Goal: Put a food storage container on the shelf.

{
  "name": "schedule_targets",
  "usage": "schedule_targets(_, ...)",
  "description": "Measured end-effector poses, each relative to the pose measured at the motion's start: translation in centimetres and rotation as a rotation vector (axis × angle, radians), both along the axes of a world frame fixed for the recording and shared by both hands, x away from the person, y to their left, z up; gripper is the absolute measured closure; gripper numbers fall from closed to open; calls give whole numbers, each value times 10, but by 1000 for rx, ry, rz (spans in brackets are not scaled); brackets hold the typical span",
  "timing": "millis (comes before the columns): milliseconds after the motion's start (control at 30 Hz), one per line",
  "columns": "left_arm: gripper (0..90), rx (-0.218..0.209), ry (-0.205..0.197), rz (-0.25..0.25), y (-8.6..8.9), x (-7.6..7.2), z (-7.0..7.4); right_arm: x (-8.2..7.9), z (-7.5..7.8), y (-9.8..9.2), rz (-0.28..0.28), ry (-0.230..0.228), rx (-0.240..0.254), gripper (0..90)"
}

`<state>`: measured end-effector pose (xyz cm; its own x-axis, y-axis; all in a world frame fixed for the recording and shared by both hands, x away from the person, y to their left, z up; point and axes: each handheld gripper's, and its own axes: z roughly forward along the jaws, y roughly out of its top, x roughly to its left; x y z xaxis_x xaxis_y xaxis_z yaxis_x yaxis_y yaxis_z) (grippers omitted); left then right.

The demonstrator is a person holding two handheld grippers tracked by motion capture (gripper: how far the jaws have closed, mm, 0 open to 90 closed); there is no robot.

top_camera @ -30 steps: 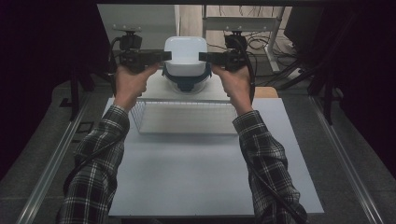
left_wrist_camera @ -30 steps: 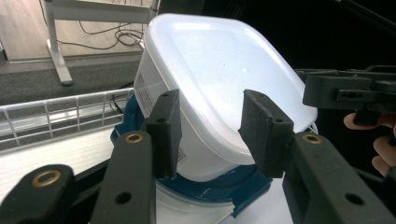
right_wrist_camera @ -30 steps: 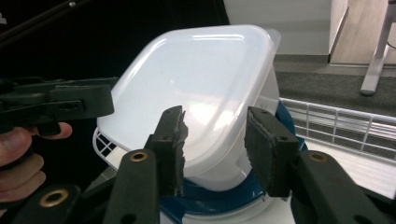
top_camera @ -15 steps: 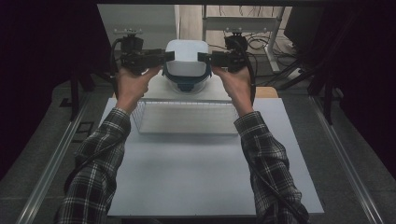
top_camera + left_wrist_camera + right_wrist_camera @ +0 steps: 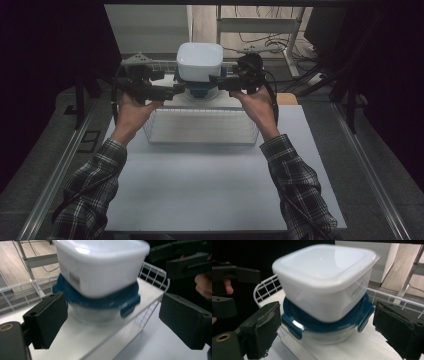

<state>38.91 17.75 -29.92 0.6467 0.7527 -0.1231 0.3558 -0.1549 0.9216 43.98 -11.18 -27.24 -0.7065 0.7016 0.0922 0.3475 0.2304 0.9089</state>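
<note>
A white square lidded container (image 5: 200,61) sits stacked on a round glass container with a blue lid (image 5: 199,91), on the top level of a white wire rack (image 5: 200,127). My left gripper (image 5: 178,90) is at the stack's left and my right gripper (image 5: 216,81) at its right, both down at the level of the blue lid. Both have just been opening and now stand open. In the left gripper view the white container (image 5: 100,265) and blue lid (image 5: 105,300) lie beyond the spread jaws of the gripper (image 5: 113,312), untouched. The right gripper (image 5: 328,317) likewise faces the stack (image 5: 324,282) without touching it.
The rack stands at the far middle of a white table (image 5: 215,190). Its lower basket has a wire front wall. Dark curtains close both sides, and a metal frame with cables (image 5: 260,30) stands behind. The opposite gripper (image 5: 190,262) shows past the stack.
Both grippers let go of the white container's sides, opened their jaws and dropped lower, to the level of the blue lid. The white container stays on the stack.
</note>
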Motion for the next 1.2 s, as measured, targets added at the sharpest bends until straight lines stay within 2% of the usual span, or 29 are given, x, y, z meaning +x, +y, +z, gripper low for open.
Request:
schedule_targets(233,41,-7,7,-32,4,-19,-25,-16,-22,1,51,-3,-6,25)
schedule_targets(400,37,18,-36,-40,3,-34,-44,-31,-37,3,80,13,-6,25)
schedule_targets(500,34,24,-48,-47,2,-42,-54,-41,-44,3,98,10,-2,25)
schedule_targets(633,46,45,-17,-71,2,-52,-67,-51,-56,0,108,9,-16,25)
schedule_targets(733,39,58,-28,-67,3,-62,-75,-56,-66,-4,110,10,-21,25)
schedule_targets(1033,18,36,-27,-68,5,-79,-100,-71,-91,-18,117,34,-18,18)
schedule_targets(1100,17,32,-25,-66,4,-82,-106,-75,-97,-19,117,31,-27,16)
schedule_targets(1200,18,48,-13,-71,2,-85,-115,-81,-105,-20,113,20,-53,11)
